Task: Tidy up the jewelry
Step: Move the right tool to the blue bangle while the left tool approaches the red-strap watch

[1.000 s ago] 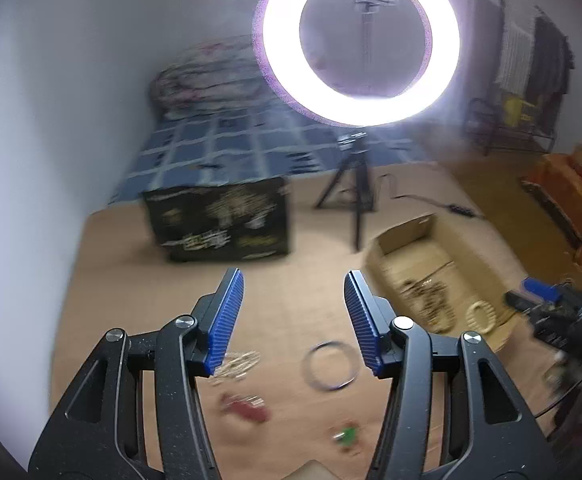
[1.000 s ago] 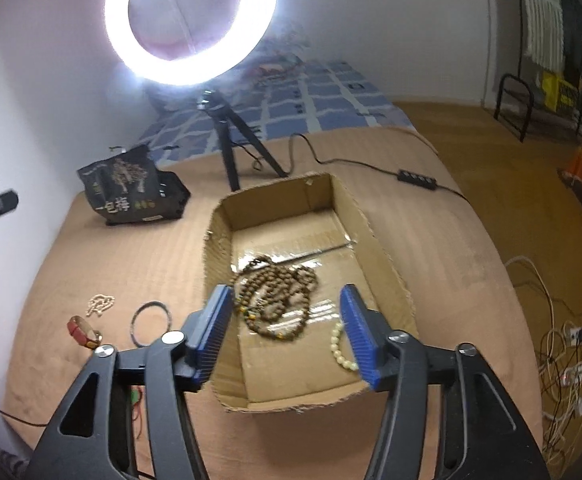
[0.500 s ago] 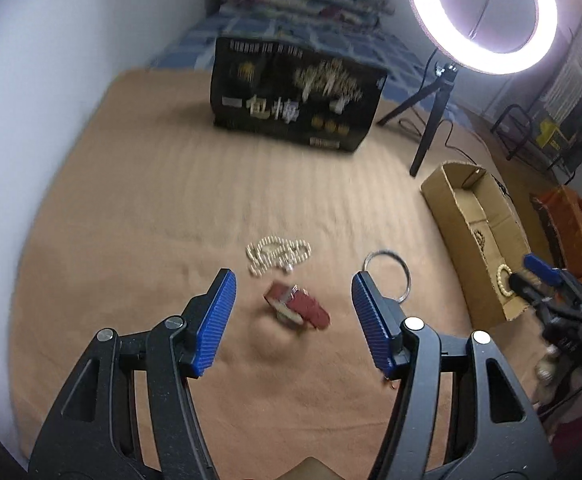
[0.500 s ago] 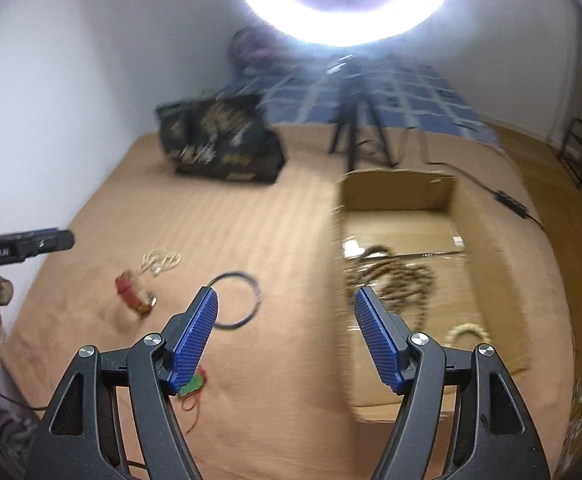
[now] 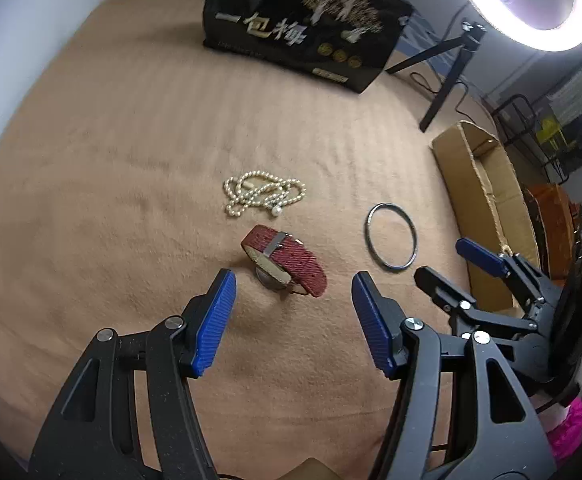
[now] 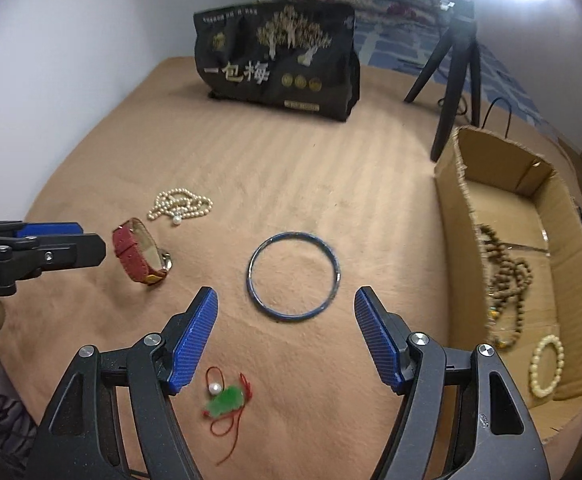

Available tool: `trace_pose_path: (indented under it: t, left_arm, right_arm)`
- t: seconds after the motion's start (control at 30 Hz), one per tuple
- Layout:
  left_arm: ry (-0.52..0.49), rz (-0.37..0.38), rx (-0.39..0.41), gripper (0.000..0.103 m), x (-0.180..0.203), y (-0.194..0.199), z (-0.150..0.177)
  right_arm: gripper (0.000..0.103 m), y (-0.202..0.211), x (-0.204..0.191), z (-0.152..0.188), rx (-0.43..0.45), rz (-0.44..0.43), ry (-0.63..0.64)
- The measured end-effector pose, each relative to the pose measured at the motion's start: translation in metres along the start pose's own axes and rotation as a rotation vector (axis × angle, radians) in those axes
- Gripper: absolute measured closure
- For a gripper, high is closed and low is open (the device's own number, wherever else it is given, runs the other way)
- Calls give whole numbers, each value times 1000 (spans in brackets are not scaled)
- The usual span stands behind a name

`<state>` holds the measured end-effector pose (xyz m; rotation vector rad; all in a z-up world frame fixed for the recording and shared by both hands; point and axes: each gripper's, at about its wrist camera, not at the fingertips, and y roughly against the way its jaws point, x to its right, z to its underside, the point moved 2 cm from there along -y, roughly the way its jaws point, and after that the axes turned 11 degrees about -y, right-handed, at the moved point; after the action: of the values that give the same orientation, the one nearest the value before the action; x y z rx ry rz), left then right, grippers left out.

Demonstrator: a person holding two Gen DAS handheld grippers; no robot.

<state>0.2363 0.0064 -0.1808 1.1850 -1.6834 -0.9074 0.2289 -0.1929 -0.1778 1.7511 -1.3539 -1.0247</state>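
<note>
Here my left hand-held gripper (image 5: 293, 312) hangs open and empty just short of the red watch (image 5: 285, 260); beside it, my right hand-held gripper (image 6: 285, 330), jaws just widened, gapes empty before the blue bangle (image 6: 293, 276); rightmost, the cardboard box (image 6: 571, 216) holds beads.

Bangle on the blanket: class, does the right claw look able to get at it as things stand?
Probably yes. The right claw is open just short of the bangle, which lies flat with bare blanket around it and nothing between.
</note>
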Motion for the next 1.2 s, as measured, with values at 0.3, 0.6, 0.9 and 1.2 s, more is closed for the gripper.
trace_pose_path:
  t: [0.3, 0.6, 0.9, 1.2]
  left_arm:
    - [59, 10, -22, 41, -11, -18, -8]
    - [60, -14, -56, 41, -10, -38, -16]
    - [64, -22, -77, 52, -12, -46, -13]
    - [39, -31, -70, 80, -3, -40, -13]
  right_arm:
    - [28, -41, 4, -4, -78, 12, -40]
    - [24, -62, 2, -10, -103, 38, -34]
    - [23, -71, -2, -18, -113, 60, -1]
    - [29, -69, -4, -18, -122, 56, 9]
